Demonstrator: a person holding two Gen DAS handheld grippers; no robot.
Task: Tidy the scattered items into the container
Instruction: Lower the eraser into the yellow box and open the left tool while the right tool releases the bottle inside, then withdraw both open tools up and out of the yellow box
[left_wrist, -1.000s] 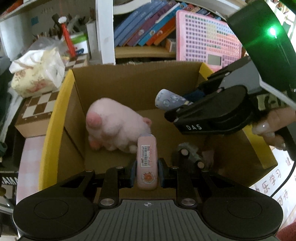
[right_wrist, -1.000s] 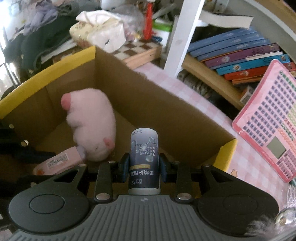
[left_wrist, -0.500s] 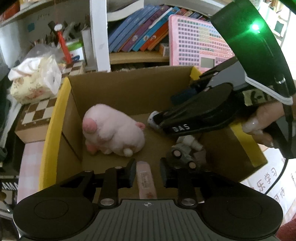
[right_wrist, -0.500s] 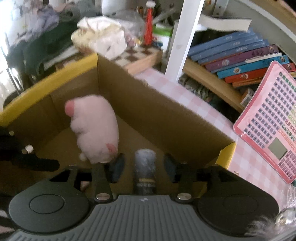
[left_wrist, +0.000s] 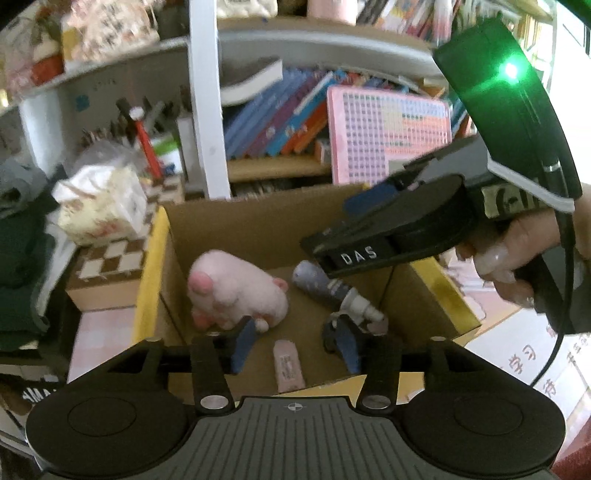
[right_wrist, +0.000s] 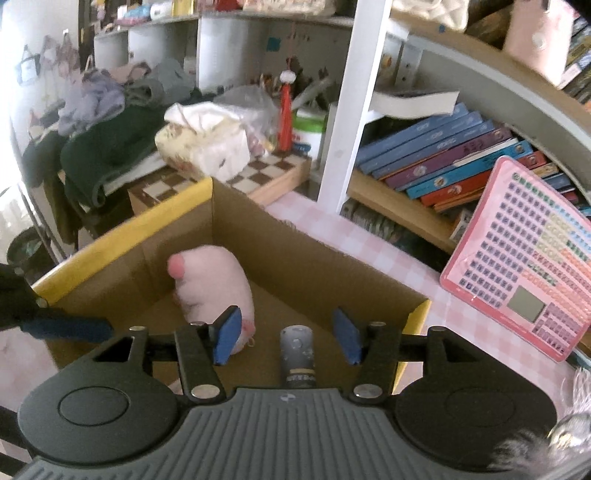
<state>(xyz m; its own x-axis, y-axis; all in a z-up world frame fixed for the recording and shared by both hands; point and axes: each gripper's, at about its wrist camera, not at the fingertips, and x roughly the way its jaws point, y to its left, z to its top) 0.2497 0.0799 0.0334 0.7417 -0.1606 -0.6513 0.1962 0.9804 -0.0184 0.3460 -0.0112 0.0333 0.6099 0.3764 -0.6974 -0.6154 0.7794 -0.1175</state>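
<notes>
- The cardboard box (left_wrist: 258, 225) is open on top, so there's easy access from above.
- Inside it, the pink plush (left_wrist: 236, 295) hogs the left side, the grey spray bottle (left_wrist: 325, 284) lies right of it, and the pink tube (left_wrist: 288, 365) is near the front wall.
- Bare floor shows between plush and bottle.
- The right gripper (left_wrist: 388, 236) hangs over the box's right half.
- The chessboard box (right_wrist: 258, 177) and bookshelf (right_wrist: 424, 206) crowd the far side.

I am facing a cluttered bookshelf (right_wrist: 424, 122) with a white upright post (right_wrist: 351, 110). Slanting books (right_wrist: 443, 155) are leaning on a wooden shelf; daylight is glaring from my left.
</notes>
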